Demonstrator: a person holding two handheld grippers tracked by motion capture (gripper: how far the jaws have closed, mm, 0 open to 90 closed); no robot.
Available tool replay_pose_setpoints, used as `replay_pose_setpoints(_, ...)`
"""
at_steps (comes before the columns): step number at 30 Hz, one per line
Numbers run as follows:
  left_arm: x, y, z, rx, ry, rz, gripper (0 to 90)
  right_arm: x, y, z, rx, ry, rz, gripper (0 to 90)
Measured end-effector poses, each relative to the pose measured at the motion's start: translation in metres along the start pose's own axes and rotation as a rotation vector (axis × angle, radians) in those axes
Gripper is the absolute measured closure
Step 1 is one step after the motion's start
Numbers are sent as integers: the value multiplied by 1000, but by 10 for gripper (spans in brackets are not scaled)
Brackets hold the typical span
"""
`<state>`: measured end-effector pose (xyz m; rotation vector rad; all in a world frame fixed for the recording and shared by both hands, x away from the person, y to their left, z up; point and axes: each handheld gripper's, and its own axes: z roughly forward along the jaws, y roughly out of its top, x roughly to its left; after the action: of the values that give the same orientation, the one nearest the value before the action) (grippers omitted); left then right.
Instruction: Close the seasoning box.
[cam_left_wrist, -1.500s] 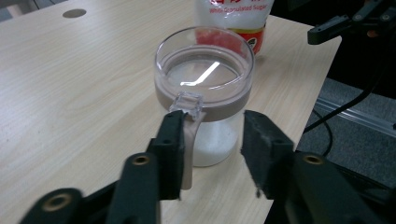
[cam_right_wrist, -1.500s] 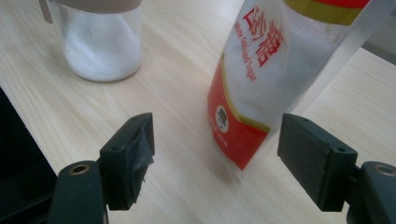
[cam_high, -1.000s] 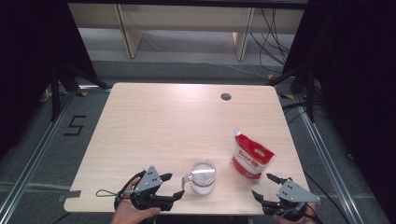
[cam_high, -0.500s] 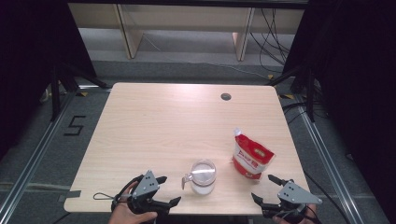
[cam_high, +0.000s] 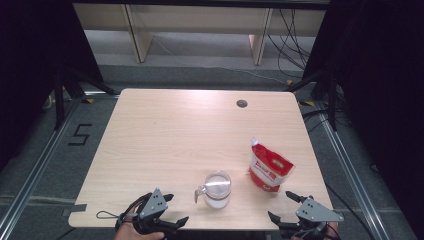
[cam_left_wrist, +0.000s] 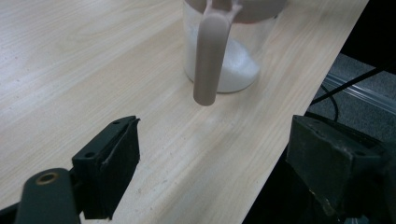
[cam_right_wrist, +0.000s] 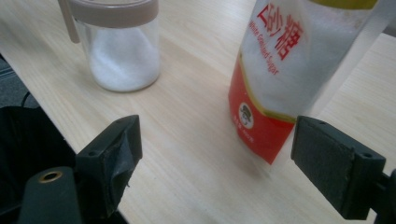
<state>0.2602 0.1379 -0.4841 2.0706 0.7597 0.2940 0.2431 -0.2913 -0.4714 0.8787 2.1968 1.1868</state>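
Two things stand near the lower edge of the table (cam_high: 165, 130) in the high view: a clear jar (cam_high: 217, 189) of white grains at lower centre, and a red-and-white sugar pouch (cam_high: 269, 167) just right of it, apart. Both the left gripper (cam_high: 172, 210) at lower left and the right gripper (cam_high: 283, 206) at lower right have just been opening, jaws spread wide with nothing between them.

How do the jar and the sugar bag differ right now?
The jar is clear, rigid and round with a brownish lid and handle; the sugar bag is a soft red-and-white pouch with printing. The jar stands nearer the left claw, the bag nearer the right claw. Both stand upright, holding white grains.
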Motion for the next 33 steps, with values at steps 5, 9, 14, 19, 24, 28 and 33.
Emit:
replay_pose_setpoints(5, 0, -6, 1, 6, 3, 0, 167, 3, -1, 0, 5, 14, -8, 175)
replay_pose_setpoints(9, -1, -10, 2, 4, -2, -10, 167, 5, -4, 0, 16, 10, -10, 179)
replay_pose_setpoints(14, -1, -14, 1, -4, 12, -24, 167, 7, -7, 0, 24, 17, 5, 179)
replay_pose_setpoints(19, 1, -15, 0, -4, 15, -13, 167, 9, -10, 1, 41, 9, 15, 179)
replay_pose_setpoints(24, 1, -16, 0, 8, 8, -7, 167, 8, -11, 1, 42, 12, 3, 178)
replay_pose_setpoints(28, 2, -15, 0, 14, 14, 3, 167, 7, -12, 0, 41, 5, 7, 173)
replay_pose_setpoints(33, 0, -16, 1, -7, 12, -30, 167, 8, -13, 0, 51, 4, 31, 172)
